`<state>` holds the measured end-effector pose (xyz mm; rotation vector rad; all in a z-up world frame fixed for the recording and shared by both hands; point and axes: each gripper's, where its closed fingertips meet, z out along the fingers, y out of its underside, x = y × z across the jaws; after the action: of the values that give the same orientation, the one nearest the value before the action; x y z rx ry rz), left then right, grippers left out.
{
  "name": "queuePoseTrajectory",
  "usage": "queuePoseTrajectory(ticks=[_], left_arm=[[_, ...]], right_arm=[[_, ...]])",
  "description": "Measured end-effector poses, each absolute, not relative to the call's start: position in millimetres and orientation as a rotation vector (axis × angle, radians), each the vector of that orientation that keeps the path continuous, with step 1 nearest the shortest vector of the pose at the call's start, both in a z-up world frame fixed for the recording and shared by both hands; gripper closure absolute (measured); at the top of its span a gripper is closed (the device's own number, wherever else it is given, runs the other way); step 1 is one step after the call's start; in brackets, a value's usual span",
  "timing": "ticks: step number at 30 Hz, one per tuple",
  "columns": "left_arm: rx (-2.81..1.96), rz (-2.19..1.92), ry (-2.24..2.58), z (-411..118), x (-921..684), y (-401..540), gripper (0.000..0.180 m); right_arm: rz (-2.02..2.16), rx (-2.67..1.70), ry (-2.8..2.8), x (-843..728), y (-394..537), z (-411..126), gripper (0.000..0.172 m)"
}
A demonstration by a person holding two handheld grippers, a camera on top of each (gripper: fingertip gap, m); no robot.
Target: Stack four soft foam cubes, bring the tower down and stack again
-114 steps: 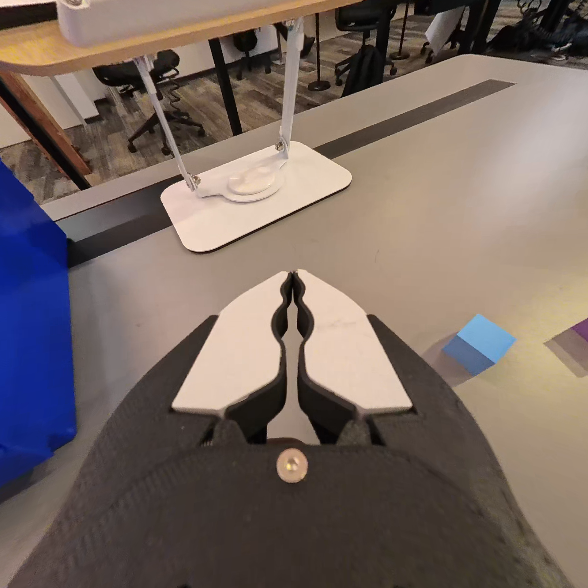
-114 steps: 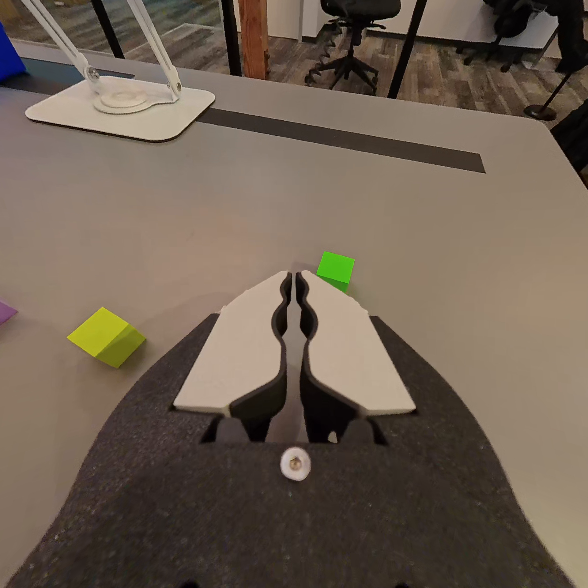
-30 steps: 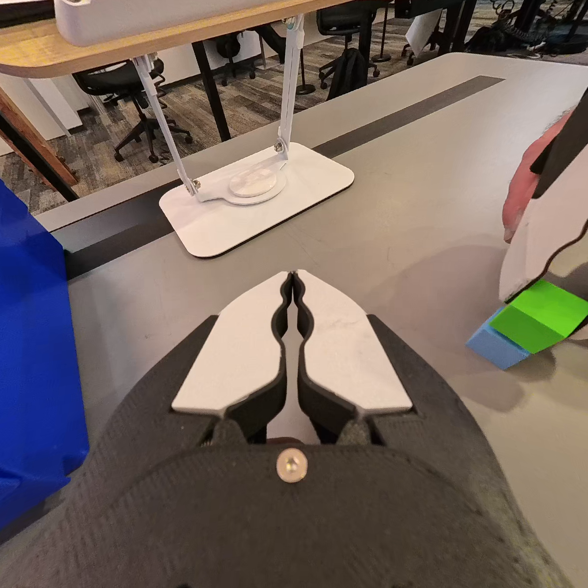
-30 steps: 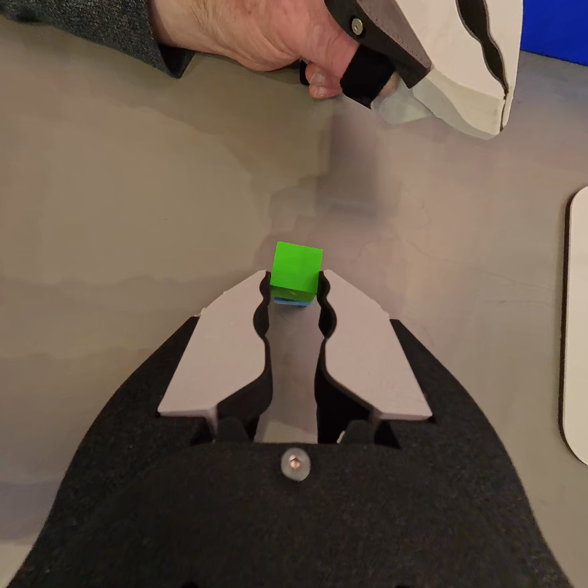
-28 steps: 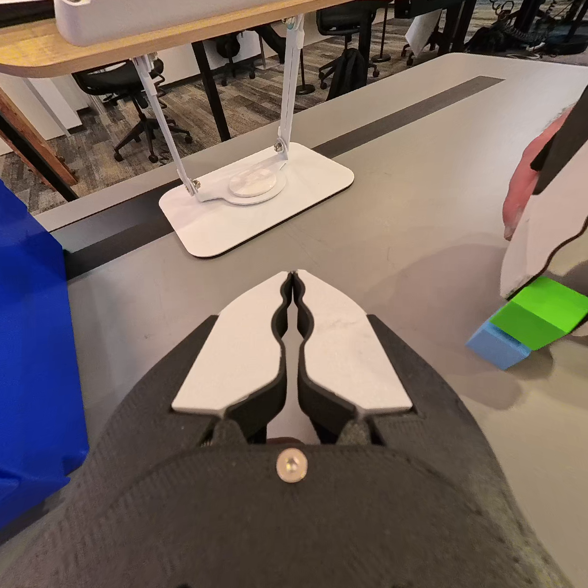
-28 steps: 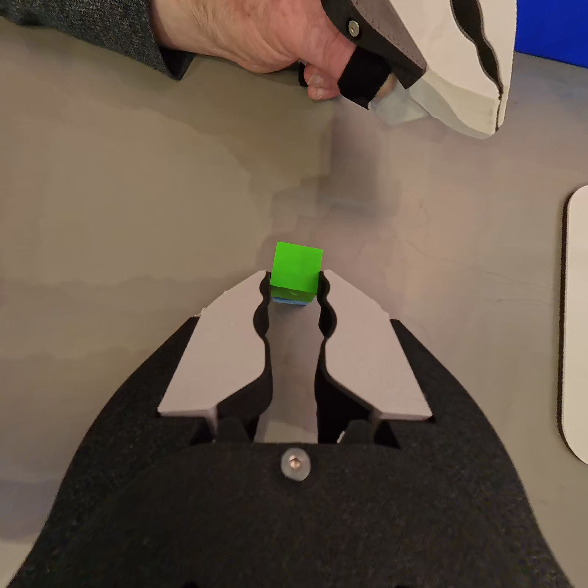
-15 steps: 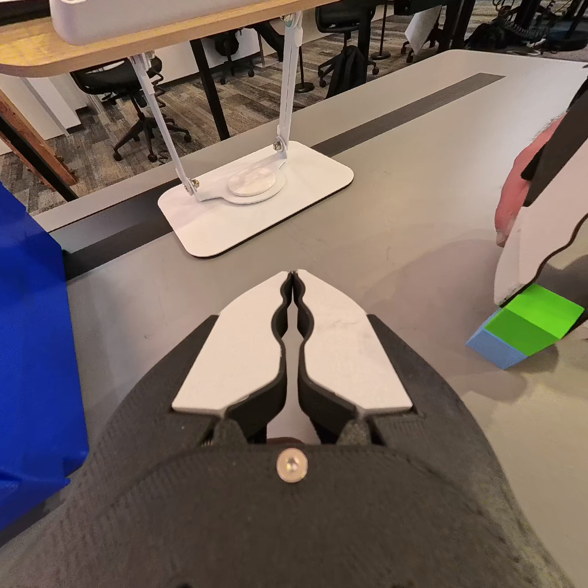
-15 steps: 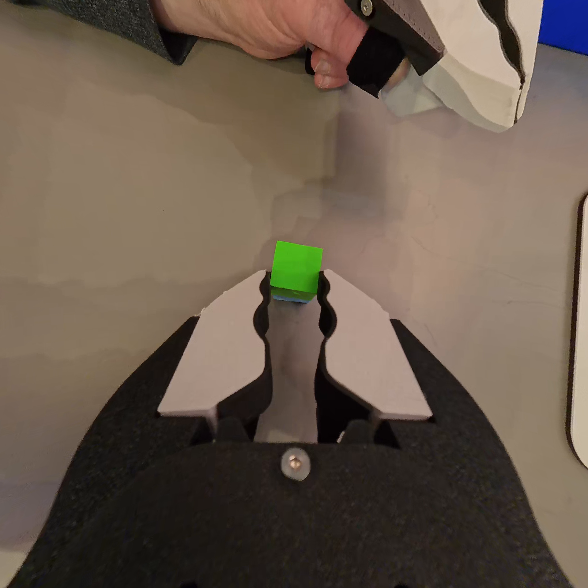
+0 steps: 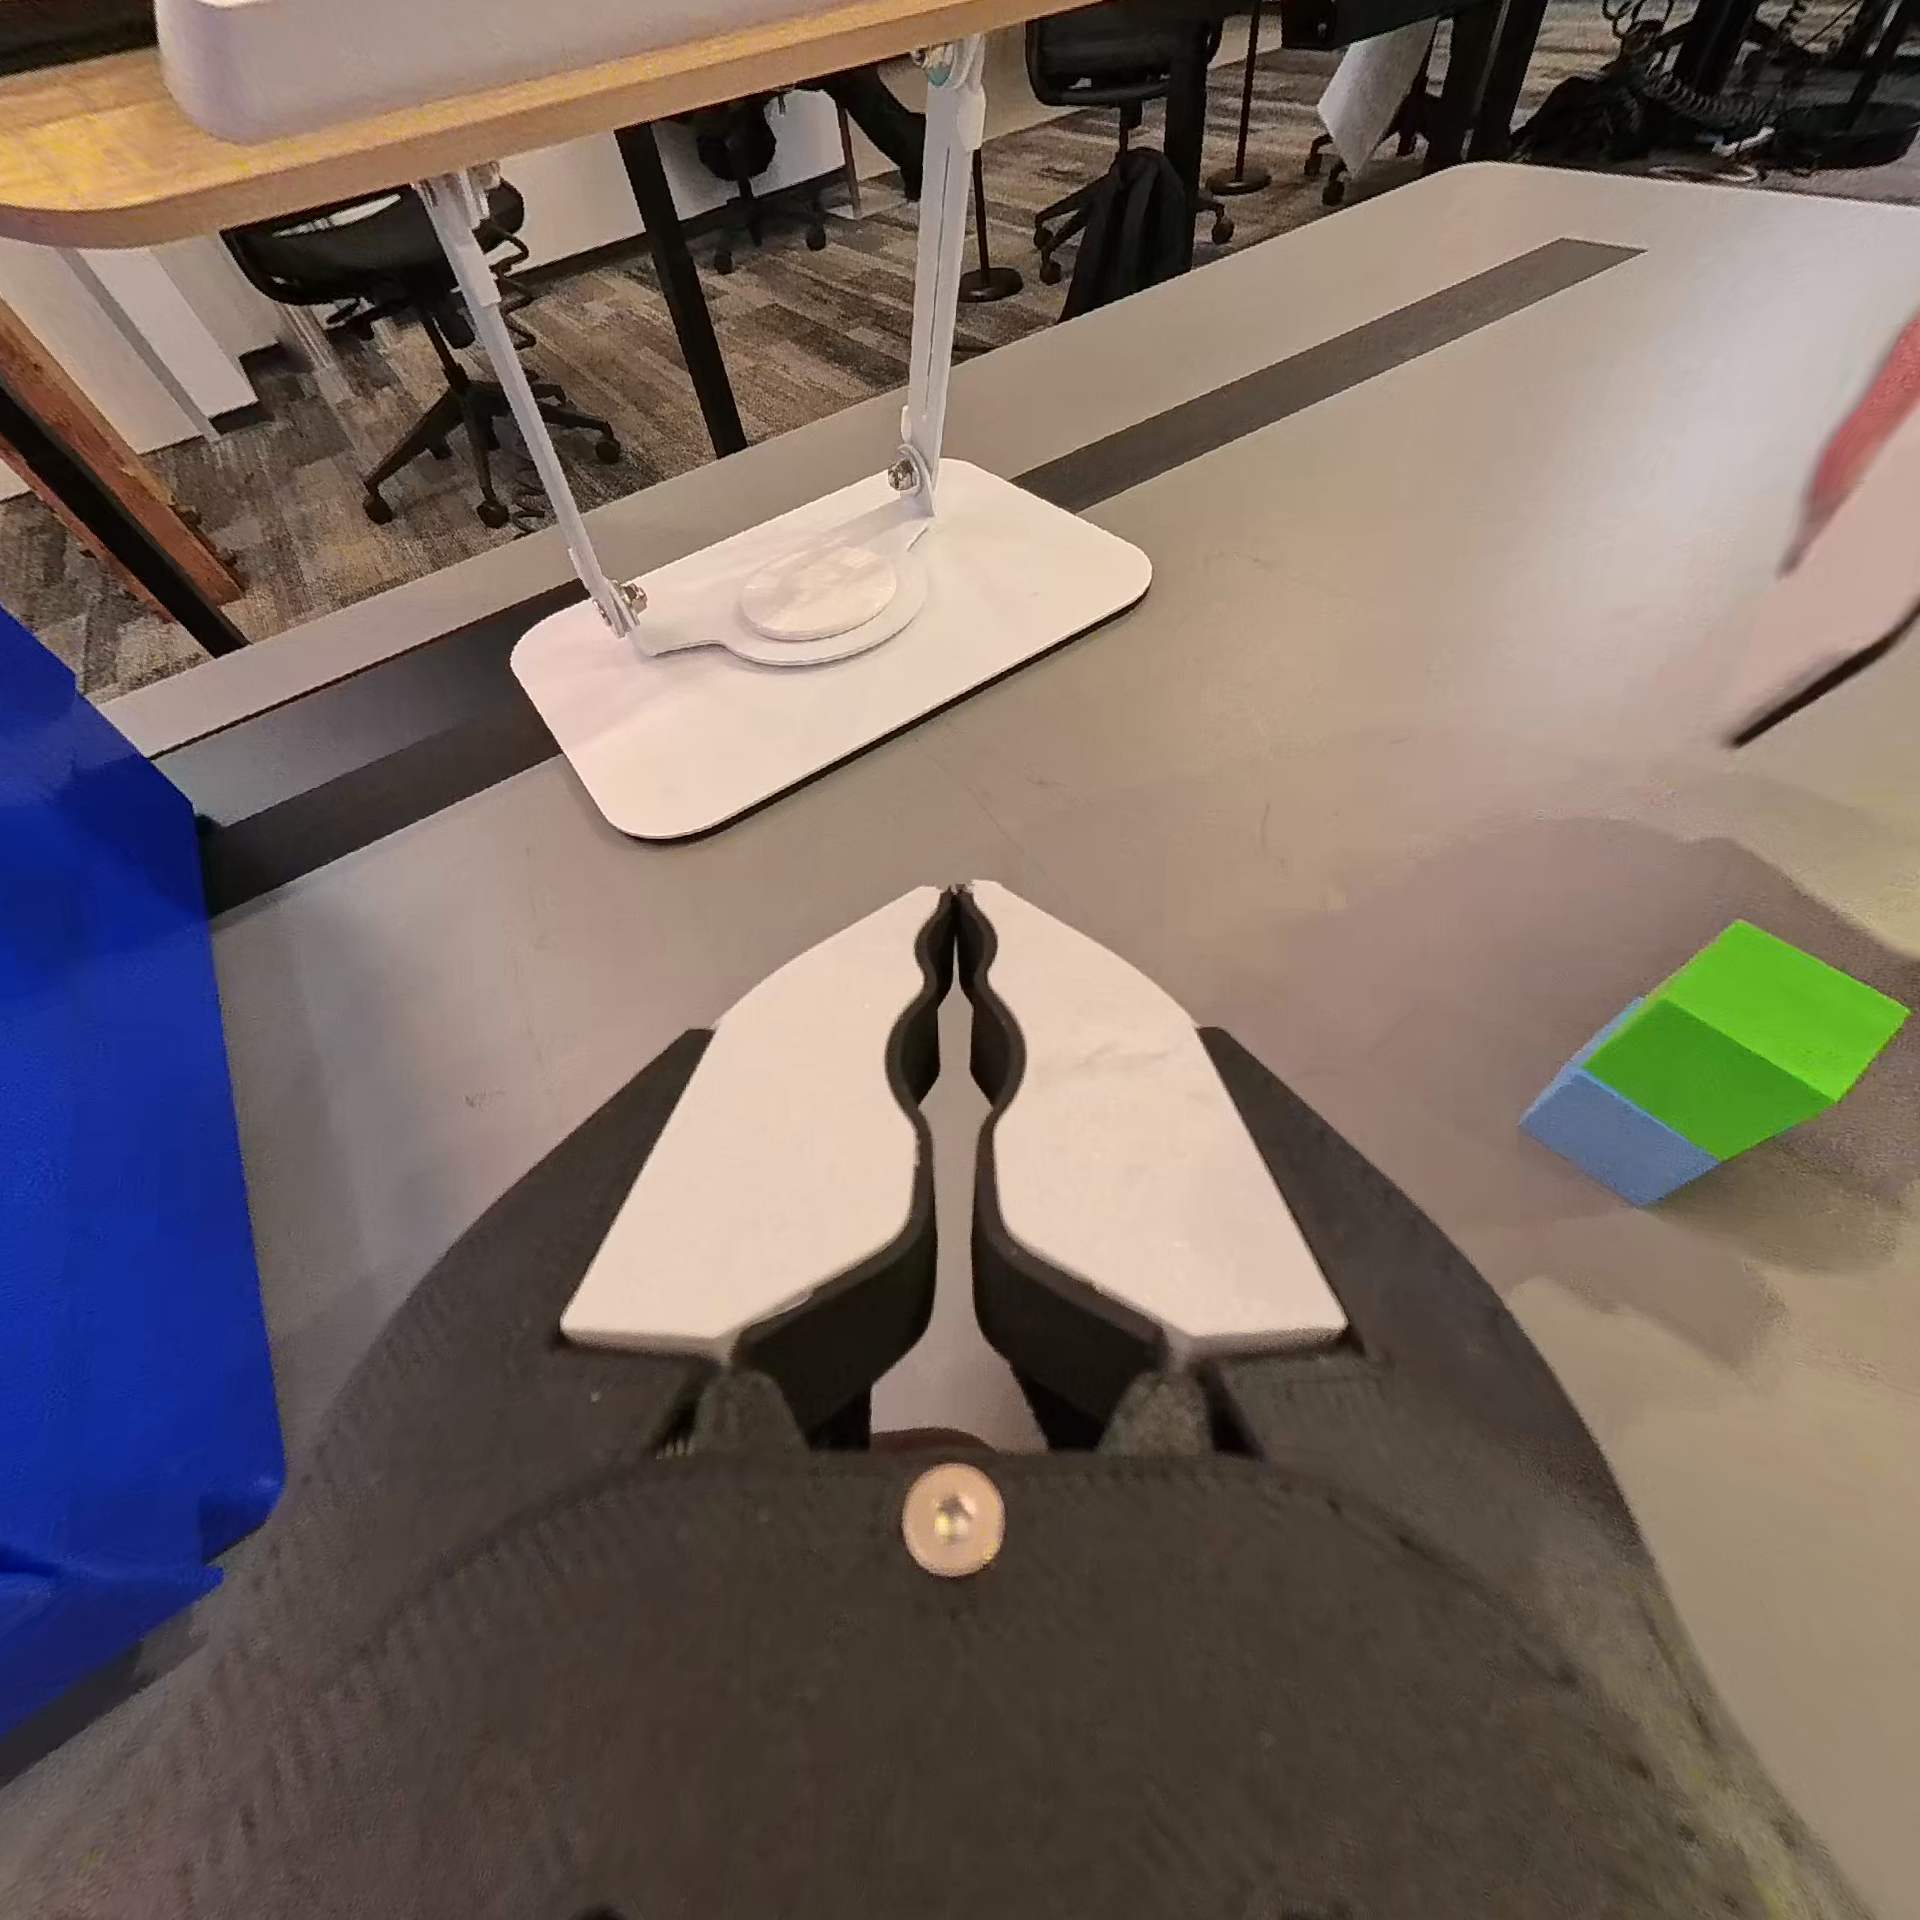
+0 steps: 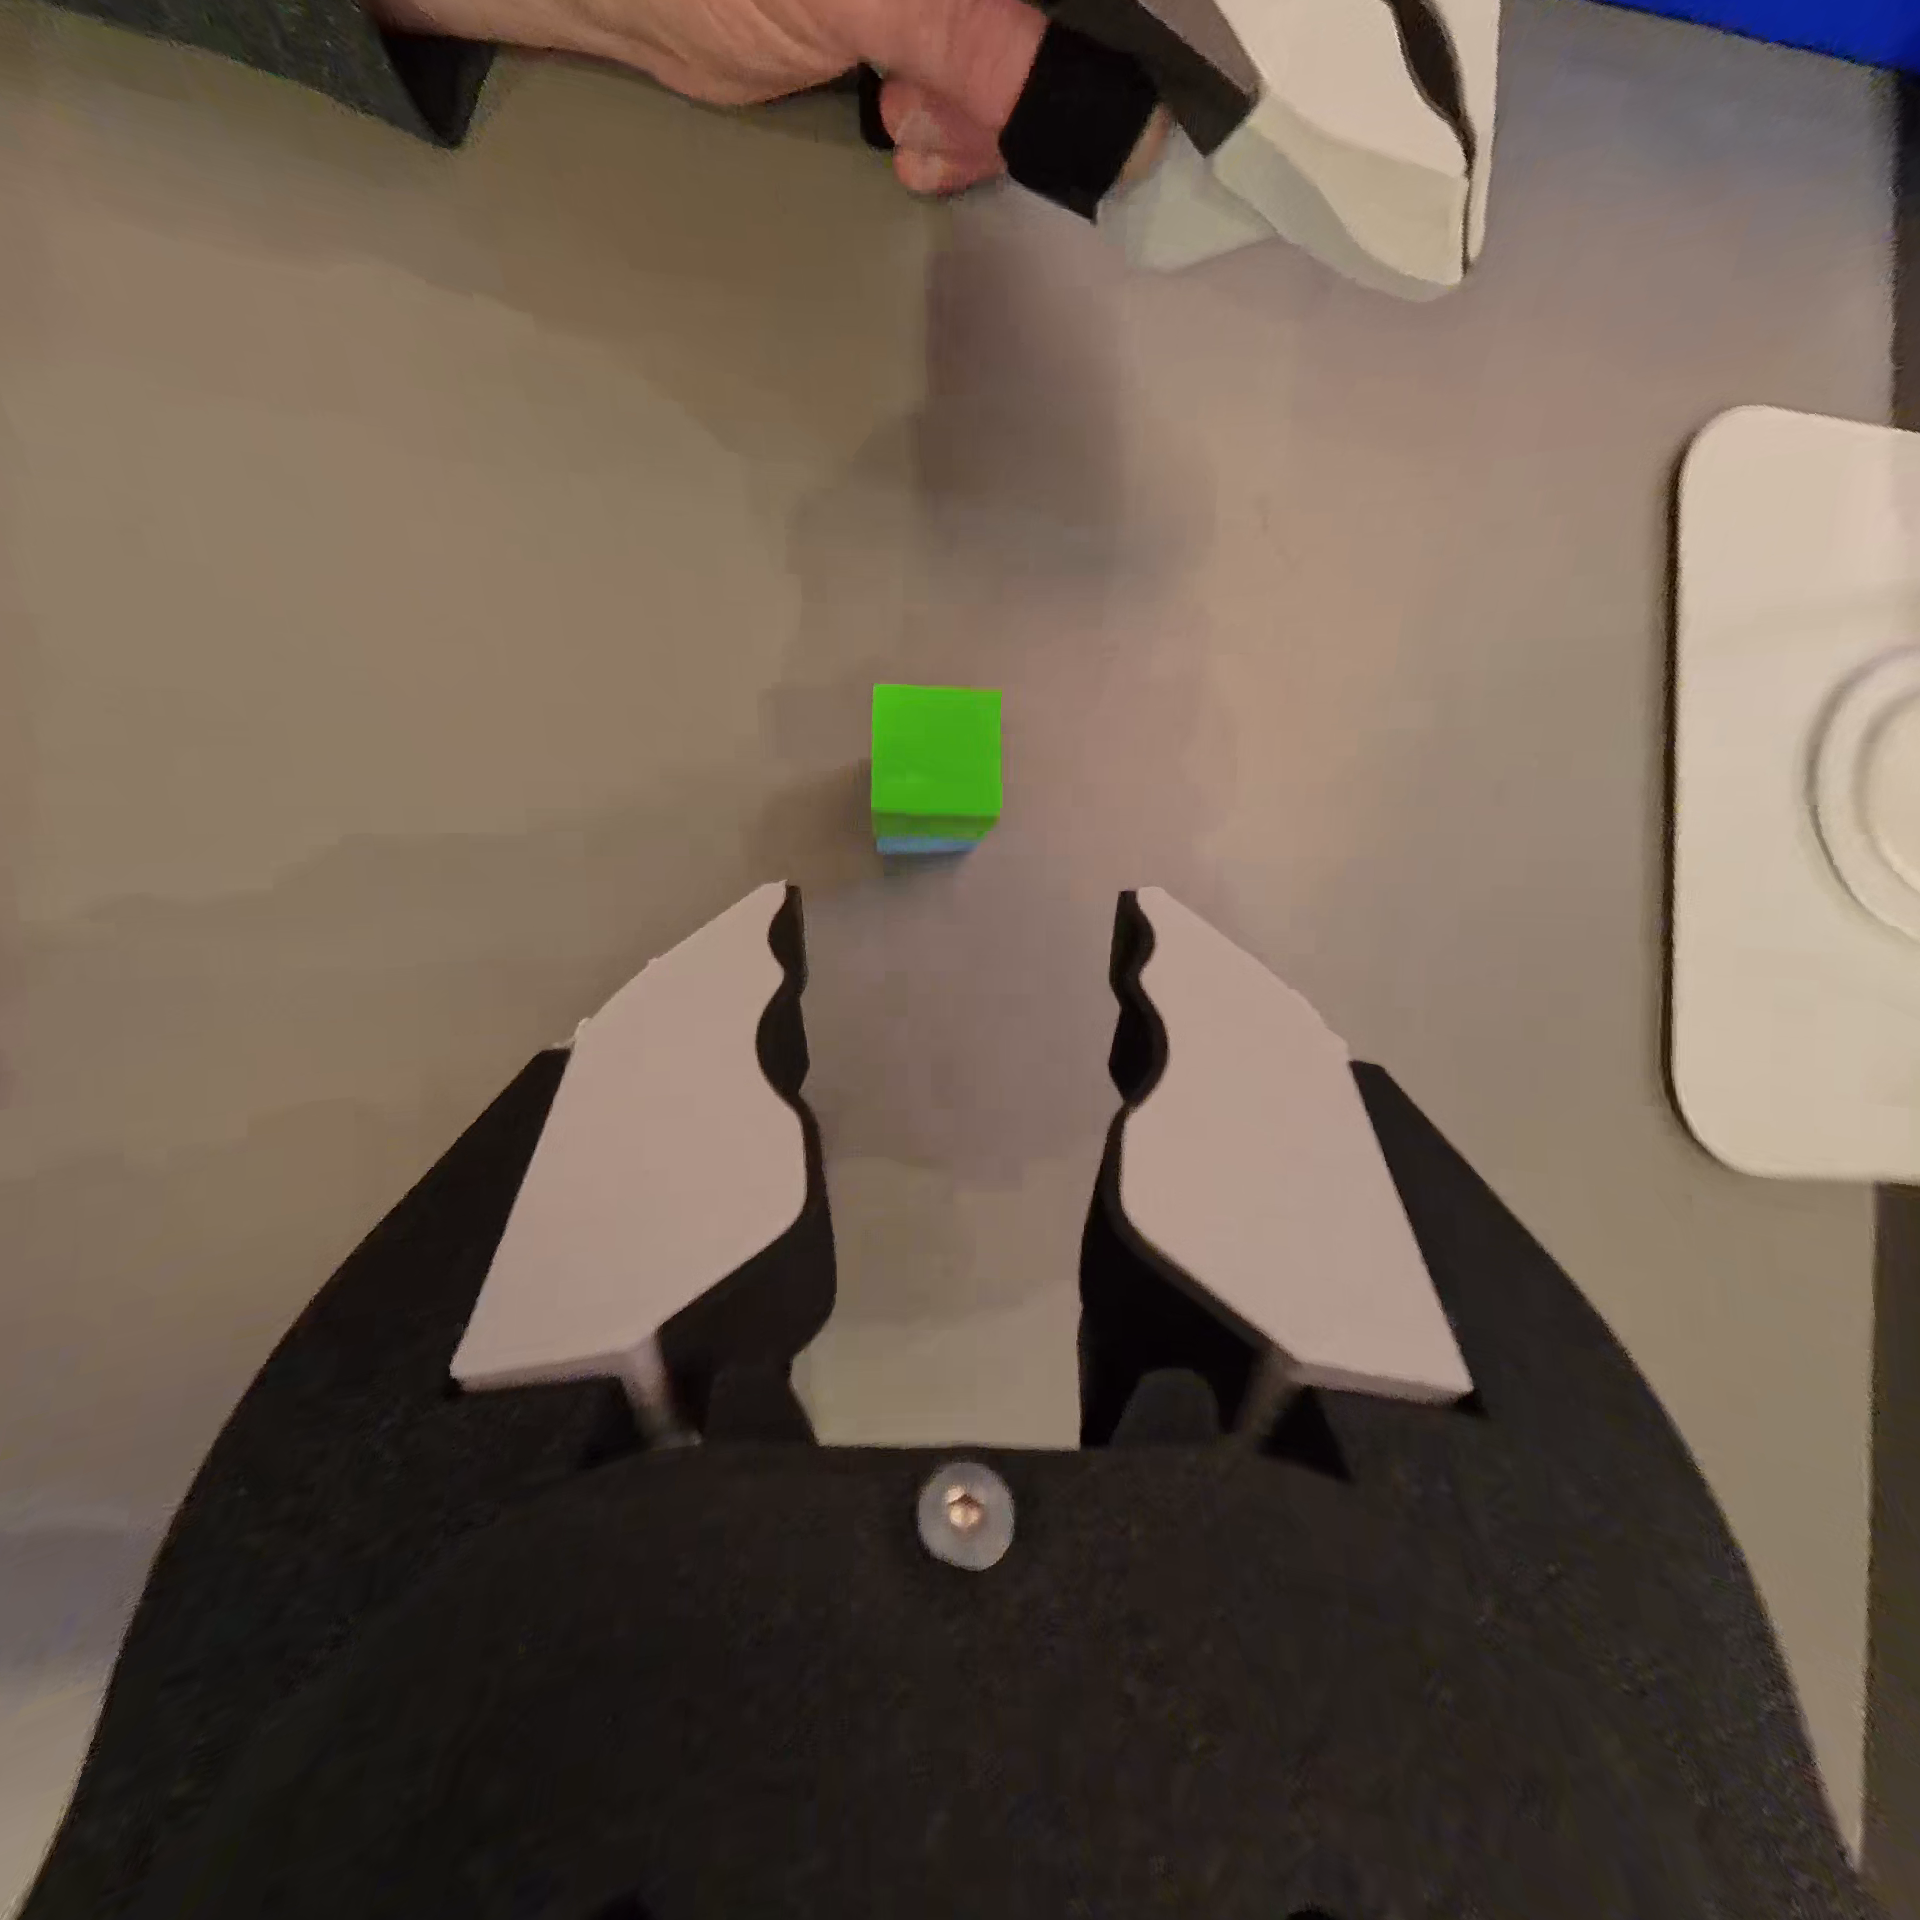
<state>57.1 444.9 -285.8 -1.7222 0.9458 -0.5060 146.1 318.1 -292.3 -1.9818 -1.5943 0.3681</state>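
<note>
A green foam cube (image 10: 936, 753) sits on top of a light blue foam cube (image 10: 925, 847) on the grey table (image 10: 416, 623). My right gripper (image 10: 958, 904) is open and empty, raised above the pair, which lies just beyond its fingertips. In the left wrist view the green cube (image 9: 1756, 1049) rests on the blue cube (image 9: 1605, 1138) at the right. My left gripper (image 9: 956, 891) is shut on nothing, over bare table, well left of the cubes. It also shows at the top of the right wrist view (image 10: 1434, 156), held by a hand (image 10: 831, 52).
A white lamp base (image 9: 831, 655) stands on the table beyond my left gripper; it shows at the right edge of the right wrist view (image 10: 1808, 810). A blue bag (image 9: 94, 1143) stands at the left. Office chairs and desks lie beyond the table's far edge. The grippers' ends are close to 15 centimeters from one another. The white lamp base (image 9: 831, 655) is about 20 centimeters from my left fingertips.
My right gripper has opened, let go of the green cube on the blue cube, and pulled back up from it. My left gripper stays shut and has barely moved.
</note>
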Motion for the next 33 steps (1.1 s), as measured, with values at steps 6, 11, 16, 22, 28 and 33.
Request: queuePoseTrajectory(ticks=[6,11,16,22,28,33], left_arm=[[-1.719,-0.502,0.952,-286,59,444,0.180],[-1.716,-0.500,0.951,-285,59,443,0.180],[-1.718,-0.504,0.948,-285,59,444,0.180],[-1.717,-0.499,0.951,-286,59,444,0.180],[-1.716,-0.498,0.954,-286,59,443,0.180],[-1.715,-0.500,0.954,-286,59,443,0.180]], right_arm=[[0.227,-2.111,-1.535,175,281,-298,0.117],[0.184,-2.202,-1.483,184,267,-317,0.121],[0.140,-2.253,-1.502,185,263,-334,0.128],[0.146,-2.264,-1.497,184,266,-340,0.144],[0.199,-2.137,-1.494,169,280,-306,0.144],[0.214,-2.030,-1.568,150,298,-282,0.144]])
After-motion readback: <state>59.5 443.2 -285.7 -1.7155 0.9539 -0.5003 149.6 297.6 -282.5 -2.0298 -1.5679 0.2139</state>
